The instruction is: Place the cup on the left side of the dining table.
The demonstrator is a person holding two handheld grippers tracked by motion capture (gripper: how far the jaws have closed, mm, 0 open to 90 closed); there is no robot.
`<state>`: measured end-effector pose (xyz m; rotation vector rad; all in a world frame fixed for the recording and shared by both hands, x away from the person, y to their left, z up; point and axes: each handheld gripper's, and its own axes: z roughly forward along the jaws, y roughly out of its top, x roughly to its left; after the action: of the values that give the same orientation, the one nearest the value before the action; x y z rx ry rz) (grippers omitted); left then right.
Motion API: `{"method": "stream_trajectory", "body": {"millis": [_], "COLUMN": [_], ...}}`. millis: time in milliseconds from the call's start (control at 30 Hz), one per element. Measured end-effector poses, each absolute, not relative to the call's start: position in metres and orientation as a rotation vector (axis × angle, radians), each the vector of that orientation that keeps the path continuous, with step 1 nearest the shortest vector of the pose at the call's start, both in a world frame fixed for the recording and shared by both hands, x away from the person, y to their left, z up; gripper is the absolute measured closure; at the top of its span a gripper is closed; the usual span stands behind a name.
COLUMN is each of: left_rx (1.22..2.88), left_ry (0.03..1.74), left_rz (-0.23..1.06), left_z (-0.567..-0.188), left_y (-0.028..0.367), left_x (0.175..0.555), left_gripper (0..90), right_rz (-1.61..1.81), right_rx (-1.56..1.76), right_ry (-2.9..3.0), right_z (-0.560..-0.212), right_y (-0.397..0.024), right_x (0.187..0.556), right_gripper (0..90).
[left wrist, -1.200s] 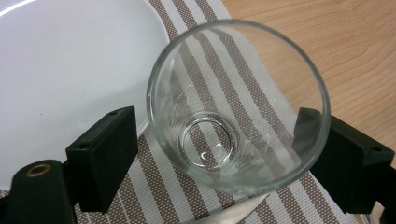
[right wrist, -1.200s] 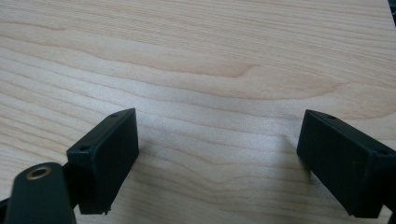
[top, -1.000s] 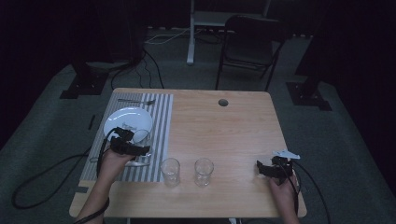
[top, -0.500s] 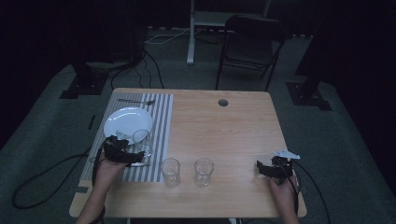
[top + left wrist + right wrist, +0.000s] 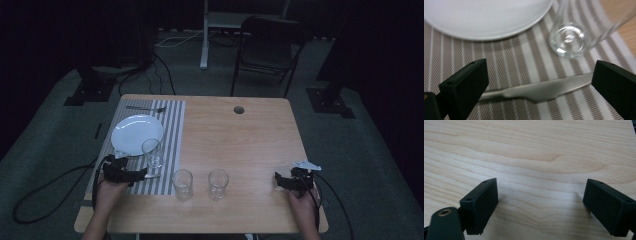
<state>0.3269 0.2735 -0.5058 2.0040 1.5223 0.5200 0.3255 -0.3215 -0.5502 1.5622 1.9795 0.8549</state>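
left gripper low over knife, jaws spread, grasping nothing.

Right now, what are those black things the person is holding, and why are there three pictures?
Those are two grabbing tools. A person holds one in each hand: the left hand-held gripper and the right hand-held gripper. Each has two black jaws that can pinch things.

One picture comes from a camera up high, looking down at the wooden table. The other two come from small cameras riding on the tools, so you see their jaws poking up.

On the table lies a striped placemat with a white plate, a fork, a knife and a drinking glass. Two more glasses stand on the bare wood.

Both tools are open and hold nothing. The left one's jaws sit either side of the knife.
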Motion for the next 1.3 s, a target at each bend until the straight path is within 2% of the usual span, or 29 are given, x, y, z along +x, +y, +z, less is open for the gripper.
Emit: {"method": "stream_trajectory", "body": {"millis": [467, 1167, 1300], "left_rx": [1.984, 1.929, 1.966], "left_ry": [1.571, 1.637, 1.628], "left_rz": [0.561, 0.62, 0.643], "left_z": [-0.518, -0.535, -0.54], "left_y": [0.306, 0.332, 0.337], "left_x": [0.302, 0.276, 0.277], "left_gripper": [1.6, 1.6, 1.6], "right_rz": [0.855, 0.855, 0.855], "right_rx": [1.563, 1.563, 1.563], "right_ry": [1.979, 1.979, 1.979], "right_z": [-0.55, -0.55, -0.55], "right_y": [-0.321, -0.321, -0.321], "right_x": [0.326, 0.326, 0.325], "right_gripper": [12.4, 12.4, 12.4]}}
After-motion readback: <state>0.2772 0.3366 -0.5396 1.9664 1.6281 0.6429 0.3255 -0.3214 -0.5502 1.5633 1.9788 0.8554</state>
